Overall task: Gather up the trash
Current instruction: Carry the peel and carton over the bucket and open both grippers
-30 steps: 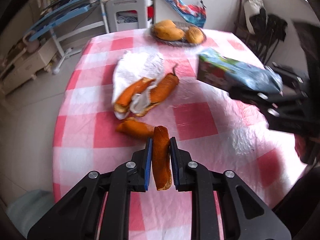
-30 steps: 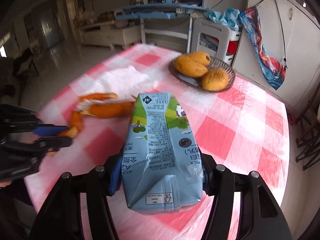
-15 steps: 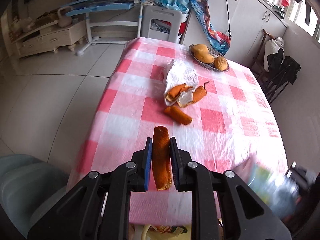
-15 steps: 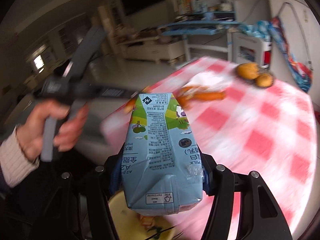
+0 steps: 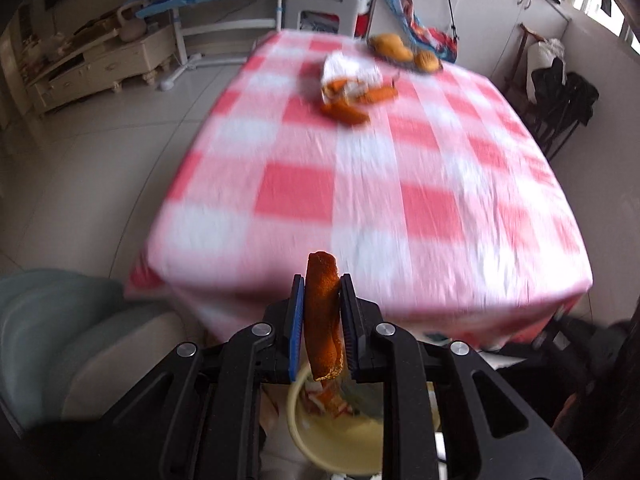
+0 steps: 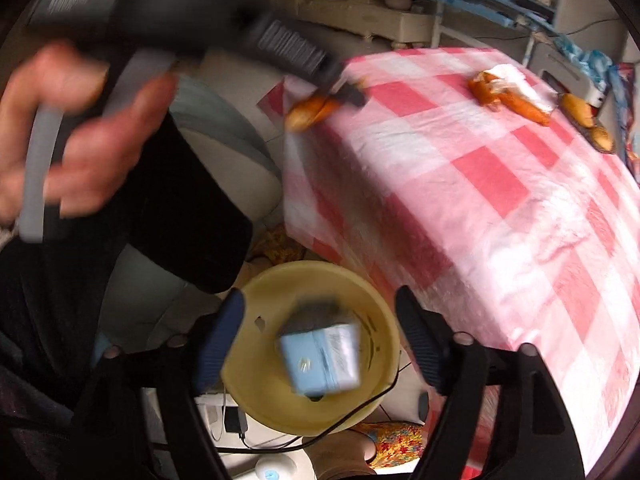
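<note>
Pale-blue milk carton point(image 6: 320, 356) lies blurred in the yellow bucket point(image 6: 256, 380) beneath our right gripper point(image 6: 318, 340), whose jaws have just been opening and stand spread, nothing between them. Our left gripper point(image 5: 322, 322) pinches an orange peel point(image 5: 323, 312) above that bucket, short of the checked tablecloth point(image 5: 360, 200).

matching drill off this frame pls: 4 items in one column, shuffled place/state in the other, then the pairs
Items:
1. orange peel strip
2. milk carton
3. right gripper
4. mangoes

Places/states:
A. jaws spread, nothing between the pads, having just been opening
B. on the far end of the checked table
C. inside the yellow bin
D. clamped in the left gripper

Pairs: 1-D, 2-C, 3-A, 4-B
</note>
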Motion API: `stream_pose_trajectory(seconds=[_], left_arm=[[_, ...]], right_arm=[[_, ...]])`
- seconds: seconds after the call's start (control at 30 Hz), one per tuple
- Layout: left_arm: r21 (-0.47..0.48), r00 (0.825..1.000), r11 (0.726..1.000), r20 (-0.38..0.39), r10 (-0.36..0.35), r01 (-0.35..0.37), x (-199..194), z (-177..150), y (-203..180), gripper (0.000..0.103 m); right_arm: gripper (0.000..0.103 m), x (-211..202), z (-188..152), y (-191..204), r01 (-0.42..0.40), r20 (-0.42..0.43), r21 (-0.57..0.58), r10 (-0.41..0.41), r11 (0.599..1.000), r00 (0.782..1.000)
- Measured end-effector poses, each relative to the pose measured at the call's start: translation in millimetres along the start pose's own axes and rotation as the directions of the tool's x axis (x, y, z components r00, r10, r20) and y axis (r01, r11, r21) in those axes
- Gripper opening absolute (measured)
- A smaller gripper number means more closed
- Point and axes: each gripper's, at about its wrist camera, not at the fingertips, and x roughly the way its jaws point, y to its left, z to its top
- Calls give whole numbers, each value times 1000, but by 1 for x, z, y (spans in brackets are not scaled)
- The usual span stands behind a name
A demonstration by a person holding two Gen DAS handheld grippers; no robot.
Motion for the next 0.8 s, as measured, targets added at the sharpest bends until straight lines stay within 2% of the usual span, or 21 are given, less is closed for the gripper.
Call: stream_pose_trajectory(seconds=[0.1,0.13,0.23,0.37,0.5,0.67,0.8], left_arm=[[11,999,1000,-37,6,-6,4,-19,-7,17],[29,999,1000,-54,10,-8,6,-24,-11,17],[93,995,996,-101,19,-9,13,-33,-23,21],[139,995,988,-67,75,-65,11,-36,-29,43],[74,996,994,-30,80,-78,4,-29,-17,55],[-30,998,998,-34,59,-60,2,-26,3,59],[-39,998,997,-25,60,-61,2,-26,5,59]], right_arm=[[88,-3,-5,-12,100,18,60,-101,993,995],[89,-3,-5,-17,164,15,77,-165,983,986],[91,0,-7,-27,278,-3,105,-279,955,960],[93,2,-12,-25,372,-21,113,-372,921,928],[93,6,-13,-19,402,-23,105,-402,910,915],[93,3,-17,-11,406,-3,91,-408,909,913],[93,3,-19,-6,408,7,80,-410,910,912]])
